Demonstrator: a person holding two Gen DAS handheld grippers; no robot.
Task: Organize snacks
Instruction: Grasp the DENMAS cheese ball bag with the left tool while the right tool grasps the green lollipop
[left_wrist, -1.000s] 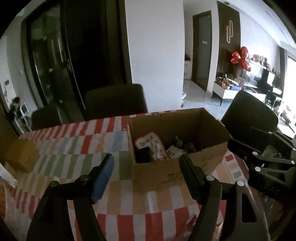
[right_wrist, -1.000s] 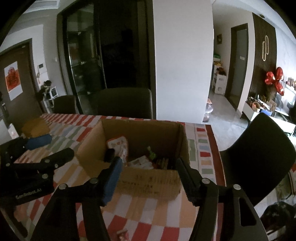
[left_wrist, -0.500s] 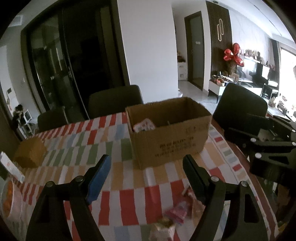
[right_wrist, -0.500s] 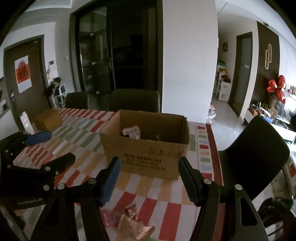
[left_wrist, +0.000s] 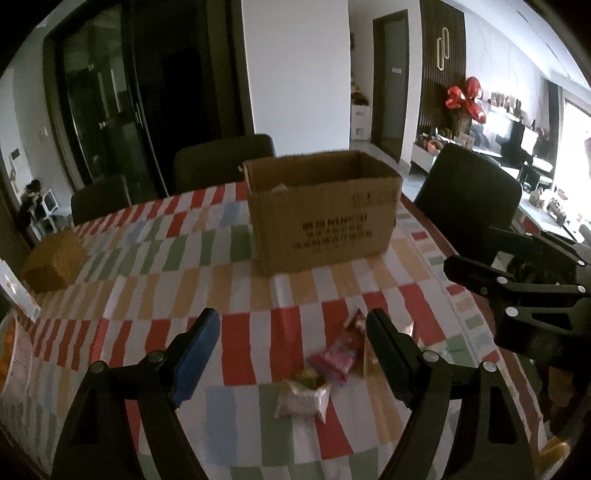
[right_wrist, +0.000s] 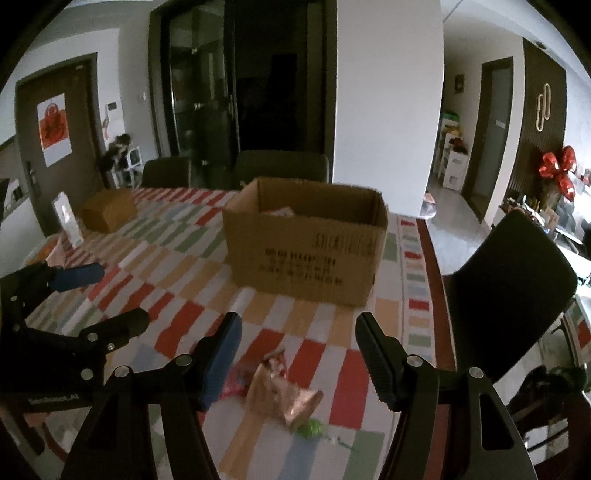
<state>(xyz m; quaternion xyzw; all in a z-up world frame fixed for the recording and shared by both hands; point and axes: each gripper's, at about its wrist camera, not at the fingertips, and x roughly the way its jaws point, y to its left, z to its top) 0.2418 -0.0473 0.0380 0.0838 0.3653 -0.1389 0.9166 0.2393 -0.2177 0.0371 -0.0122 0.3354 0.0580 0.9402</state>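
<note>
An open cardboard box with snack packs inside stands on the checked tablecloth. Nearer lies a small pile of snacks: a pink packet, a pale packet and a brown foil packet, with a green bit beside them. My left gripper hovers open above the pile, nothing between its fingers. My right gripper hangs open over the same pile, holding nothing. Each gripper also shows at the side of the other's view: the right gripper and the left gripper.
A small brown box and a white card sit at the table's far left. A basket is at the left edge. Dark chairs stand around the table, whose right edge is close.
Both grippers have drawn back from the cardboard box toward the near side of the table. The box now looks farther off and the snack pile has come into view beneath them.
</note>
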